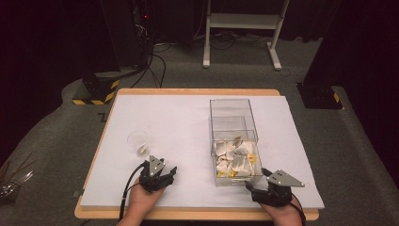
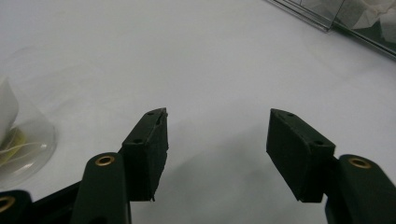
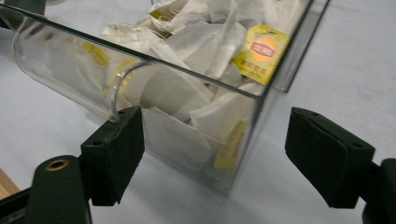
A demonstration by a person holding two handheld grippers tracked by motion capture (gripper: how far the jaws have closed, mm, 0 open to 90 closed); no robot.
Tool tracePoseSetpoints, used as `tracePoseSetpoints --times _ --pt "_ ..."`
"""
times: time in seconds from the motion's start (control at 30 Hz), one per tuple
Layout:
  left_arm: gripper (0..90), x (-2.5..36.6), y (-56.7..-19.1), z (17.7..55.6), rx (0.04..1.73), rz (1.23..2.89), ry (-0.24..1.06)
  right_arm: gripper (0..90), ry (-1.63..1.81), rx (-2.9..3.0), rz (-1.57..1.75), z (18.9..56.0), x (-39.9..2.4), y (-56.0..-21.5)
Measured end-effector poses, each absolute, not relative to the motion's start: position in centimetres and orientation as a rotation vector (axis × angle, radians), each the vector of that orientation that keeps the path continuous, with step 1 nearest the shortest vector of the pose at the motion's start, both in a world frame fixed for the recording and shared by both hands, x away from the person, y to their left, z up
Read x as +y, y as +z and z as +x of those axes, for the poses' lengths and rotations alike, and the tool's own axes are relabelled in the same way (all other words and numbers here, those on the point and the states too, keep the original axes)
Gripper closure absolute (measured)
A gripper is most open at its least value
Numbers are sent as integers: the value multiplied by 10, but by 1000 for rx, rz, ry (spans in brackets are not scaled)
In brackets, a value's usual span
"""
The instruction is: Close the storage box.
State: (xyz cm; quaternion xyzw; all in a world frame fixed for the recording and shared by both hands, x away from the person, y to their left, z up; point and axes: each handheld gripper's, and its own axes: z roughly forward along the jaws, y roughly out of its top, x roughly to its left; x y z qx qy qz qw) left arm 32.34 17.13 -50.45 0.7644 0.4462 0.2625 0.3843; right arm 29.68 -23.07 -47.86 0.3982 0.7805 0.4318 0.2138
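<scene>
From above, both hands sit low in the frame on the white table cover, each with a gripper. The left gripper is at lower left of centre, jaws spread wide and holding nothing; in the left gripper view there is bare white surface between its two black pads. Just above and left of it in the high view stands a small clear cup, near the gripper but apart from it, with something pale and yellowish inside; in the left gripper view that cup sits at the far left edge, outside the jaws. Over at lower right, the right gripper is also wide open and empty, its tips pointing up-left at the near corner of the clear plastic box, which lies right of centre and runs up the frame. The near compartment of that box is packed with white tea bags bearing yellow tags; the far compartment looks see-through. In the right gripper view the box corner sits between the pads, close in front, with the curved clear handle at upper left just above the left-hand pad; whether that pad touches it, I cannot tell. A yellow tag shows in the upper centre of that view.
</scene>
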Motion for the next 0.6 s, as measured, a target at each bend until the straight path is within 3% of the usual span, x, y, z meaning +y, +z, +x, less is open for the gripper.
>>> tracePoseSetpoints --times 0.6 --pt "390 172 -505 322 1141 1936 676 194 1171 2123 1085 306 -219 -478"
